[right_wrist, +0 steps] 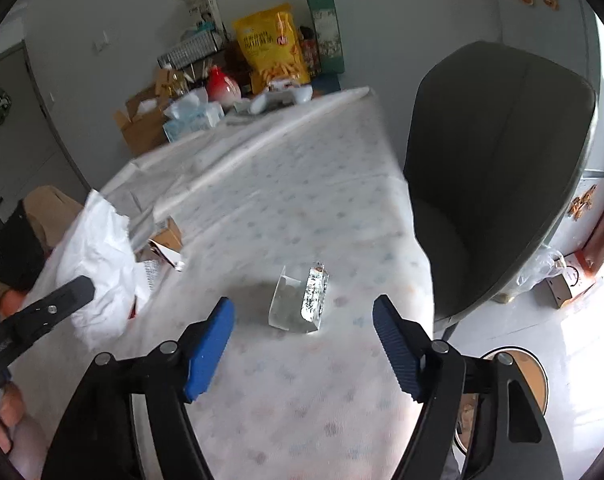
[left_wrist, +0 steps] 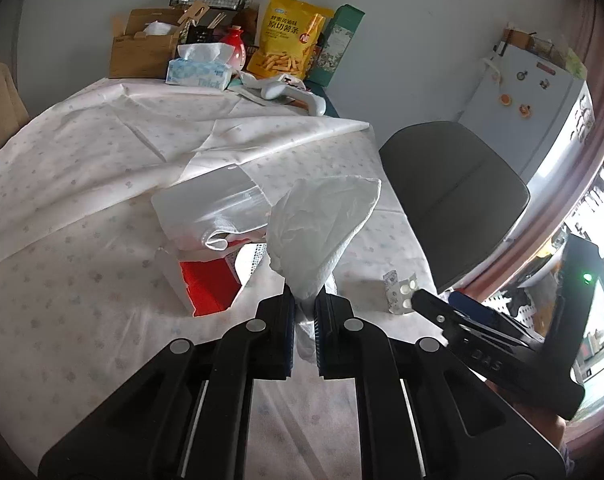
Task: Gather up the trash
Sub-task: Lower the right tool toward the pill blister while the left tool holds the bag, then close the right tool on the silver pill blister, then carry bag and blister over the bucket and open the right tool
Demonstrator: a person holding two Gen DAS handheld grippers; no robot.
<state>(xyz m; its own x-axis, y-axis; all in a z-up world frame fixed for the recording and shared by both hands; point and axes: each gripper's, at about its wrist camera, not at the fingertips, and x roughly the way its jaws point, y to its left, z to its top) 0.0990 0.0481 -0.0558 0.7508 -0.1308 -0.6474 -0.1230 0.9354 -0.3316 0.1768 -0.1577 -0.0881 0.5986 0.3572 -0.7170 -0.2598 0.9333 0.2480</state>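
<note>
Frankly, much of what I see is cut off or unclear. Through the left wrist camera my left gripper (left_wrist: 305,300) has its jaws pressed together on the gathered neck of a white bag (left_wrist: 322,224), which stands up above the fingers and hides what lies behind it. Left of the bag a torn red carton (left_wrist: 209,284) lies partly under a crumpled clear wrapper (left_wrist: 209,208), so I cannot make out its whole shape. Right of the bag a small blister pack (left_wrist: 402,292) lies on the tablecloth (left_wrist: 81,184); its foil print is too small to read. My right gripper (left_wrist: 430,304) enters from the right edge, only partly in view.

At the back, the tissue box (left_wrist: 199,72) shows letters I read as "Tnick", though blurred. The yellow snack bag (left_wrist: 291,40) carries Chinese print I cannot read surely.

Through the right wrist camera the picture is blurred. The bag (right_wrist: 101,264) is at the left, covering part of the carton. My right gripper (right_wrist: 304,320) has its blue pads spread wide, nothing between them; the blister pack (right_wrist: 302,300) lies on the cloth just ahead of them. A dark chair (right_wrist: 502,168) stands at the right
</note>
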